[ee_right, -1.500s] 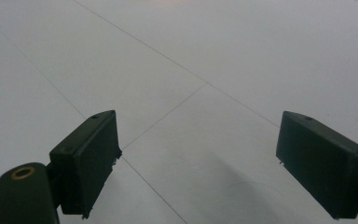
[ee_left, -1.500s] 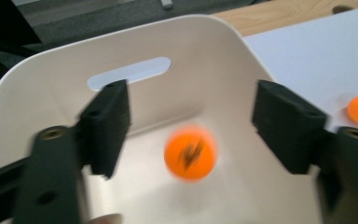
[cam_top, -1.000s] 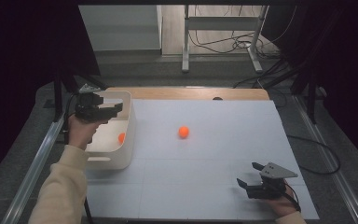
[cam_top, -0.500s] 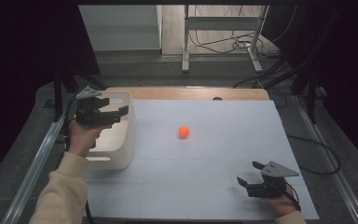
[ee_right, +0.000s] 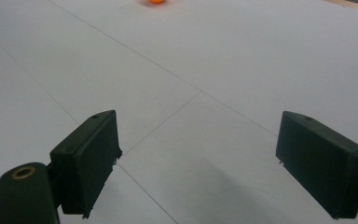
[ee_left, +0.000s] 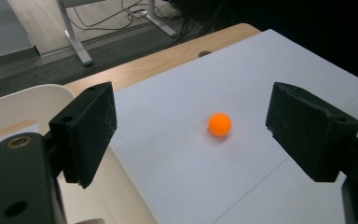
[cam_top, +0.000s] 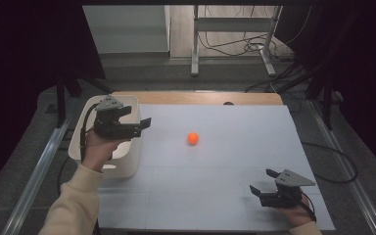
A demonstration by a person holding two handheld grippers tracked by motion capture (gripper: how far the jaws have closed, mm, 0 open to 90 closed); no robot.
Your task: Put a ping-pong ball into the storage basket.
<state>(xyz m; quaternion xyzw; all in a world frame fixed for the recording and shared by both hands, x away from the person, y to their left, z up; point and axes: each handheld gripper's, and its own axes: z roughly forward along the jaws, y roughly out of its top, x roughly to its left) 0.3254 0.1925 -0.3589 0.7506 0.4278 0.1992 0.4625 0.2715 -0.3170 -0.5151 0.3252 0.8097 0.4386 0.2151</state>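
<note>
From above, the left gripper (cam_top: 139, 126) hangs released over the bin (cam_top: 127, 164) at the table's left edge; the ball (cam_top: 193, 138) lies mid-table. The left gripper view frames the ball (ee_left: 220, 124) between spread jaws. The right gripper (ee_right: 200, 163), also released, faces bare table (ee_right: 242, 56).

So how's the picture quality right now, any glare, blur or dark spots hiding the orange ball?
High view: table evenly lit, dark surround, orange ball sharp with a small shadow. Left gripper view: ball crisp between the open fingers, no glare. Right gripper view: ball cut by the top edge and soft; faint shadow on the sheet.
</note>
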